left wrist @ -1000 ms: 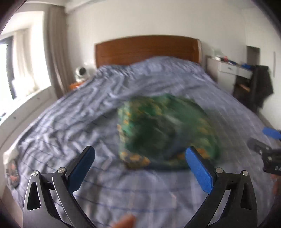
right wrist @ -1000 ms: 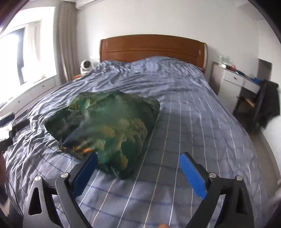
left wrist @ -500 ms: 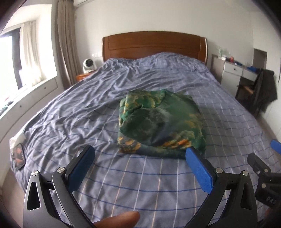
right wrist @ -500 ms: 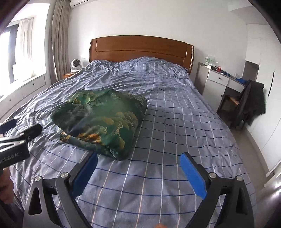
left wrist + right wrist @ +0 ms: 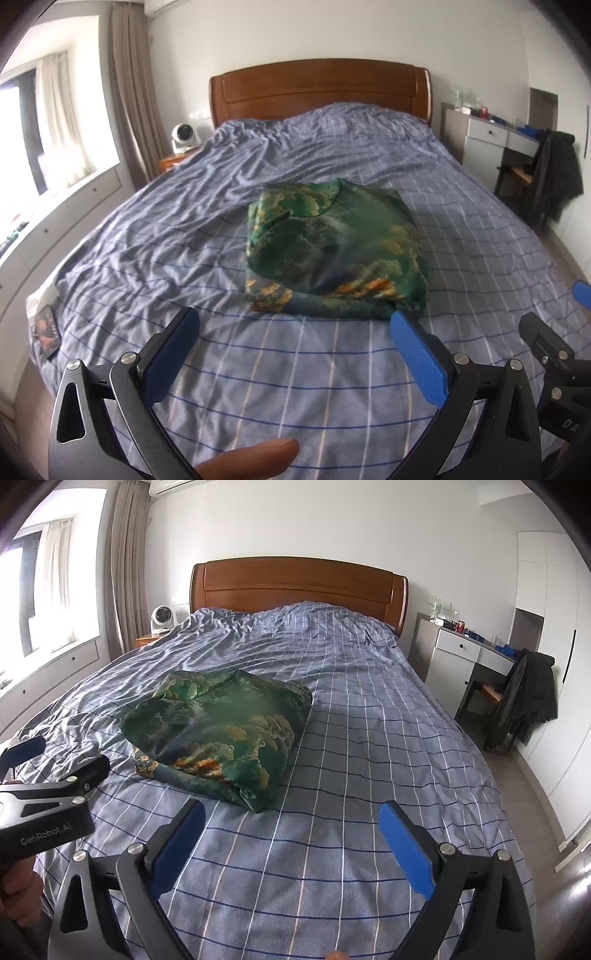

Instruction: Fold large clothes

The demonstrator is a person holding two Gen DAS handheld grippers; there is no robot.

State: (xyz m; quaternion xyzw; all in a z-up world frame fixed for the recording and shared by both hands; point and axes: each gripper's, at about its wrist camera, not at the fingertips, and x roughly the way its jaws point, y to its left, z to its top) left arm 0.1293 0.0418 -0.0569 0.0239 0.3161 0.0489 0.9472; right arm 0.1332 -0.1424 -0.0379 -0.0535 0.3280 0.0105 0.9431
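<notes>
Bedroom, one bed [image 5: 332,369] with a blue-grey checked cover, one wooden headboard [image 5: 319,90] at the far end. One folded green garment [image 5: 336,254] with orange-yellow print lies on the cover, roughly mid-bed, compact bundle, nothing touching it.

Left gripper [image 5: 293,328]: two blue-padded fingers spread wide, empty. Garment sits ahead of the fingertips, between the two finger lines, its near right corner just beyond the right fingertip; apart from both pads. One fingertip of the person [image 5: 255,458] shows at the bottom edge behind the fingers. Right of the left gripper's right finger, the other tool's black body and one blue pad poke in at the frame edge.

Right gripper [image 5: 291,812]: two blue-padded fingers also spread wide, holding nothing. Garment [image 5: 218,734] lies ahead and off to the left of the left finger, near its tip but not touching. Bare checked cover between the fingers. Left gripper [image 5: 55,755] visible further left of that finger, black body, lettering on its side.

Beyond the fingers, far left of the bed: one small white fan [image 5: 161,617] on one nightstand, one curtain [image 5: 123,568], one window. Far right: one white desk with drawers [image 5: 463,653], small items on top too tiny to identify, one chair with one dark jacket [image 5: 524,701] draped over it. One dark flat packet [image 5: 45,332] lies at the bed's left edge, well left of the left gripper's left finger.
</notes>
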